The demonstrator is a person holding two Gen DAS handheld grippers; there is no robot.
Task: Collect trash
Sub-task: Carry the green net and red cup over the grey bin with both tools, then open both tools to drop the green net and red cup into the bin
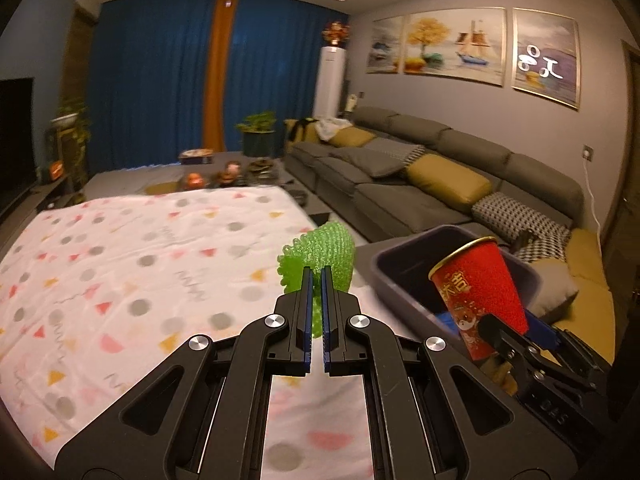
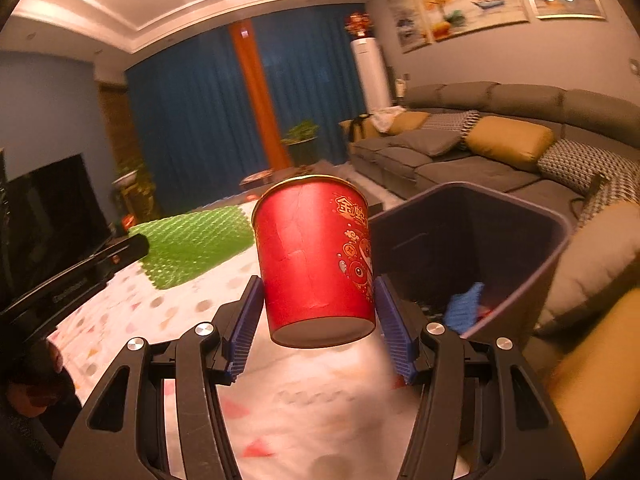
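My left gripper (image 1: 317, 276) is shut on a green foam net sleeve (image 1: 326, 252) and holds it above the patterned tablecloth (image 1: 140, 248). My right gripper (image 2: 318, 284) is shut on a red paper cup (image 2: 316, 256), held upright just left of the dark grey bin (image 2: 500, 232). In the left wrist view the cup (image 1: 480, 284) hangs over the near rim of the bin (image 1: 404, 280). The green sleeve also shows in the right wrist view (image 2: 192, 240). A blue scrap (image 2: 464, 306) lies inside the bin.
A long grey sofa (image 1: 420, 176) with yellow cushions runs along the right wall. A dark coffee table (image 1: 224, 172) with small items stands beyond the cloth. A TV (image 2: 48, 216) is at the left. A potted plant (image 1: 258, 132) stands by the blue curtains.
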